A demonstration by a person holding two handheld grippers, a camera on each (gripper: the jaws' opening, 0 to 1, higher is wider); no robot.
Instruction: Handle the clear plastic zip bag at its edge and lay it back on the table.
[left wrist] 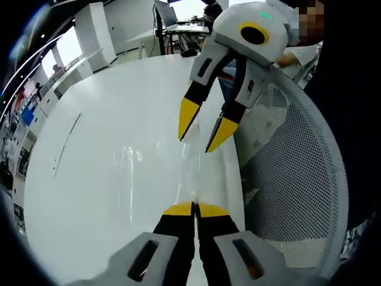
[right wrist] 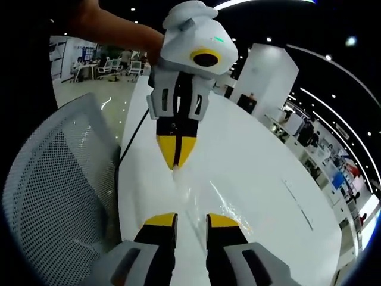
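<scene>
While pinched at its near edge by the closed left gripper [left wrist: 193,208], clear plastic zip bag [left wrist: 149,173] lay on white tabletop [left wrist: 107,119]; right gripper [left wrist: 199,138] hovered at twelve o'clock, fingers [left wrist: 188,118] parted, empty. Best lowered flat, released gently.

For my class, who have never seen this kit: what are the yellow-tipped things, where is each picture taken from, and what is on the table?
A person holds one hand-held gripper in each hand; a camera rides on each, looking along its jaws. In the left gripper view, the left hand-held gripper is shut on the edge of a clear plastic bag lying on the white table, while the right hand-held gripper hangs open opposite. The right gripper view looks back from the right hand-held gripper. A mesh chair stands beside the table.
</scene>
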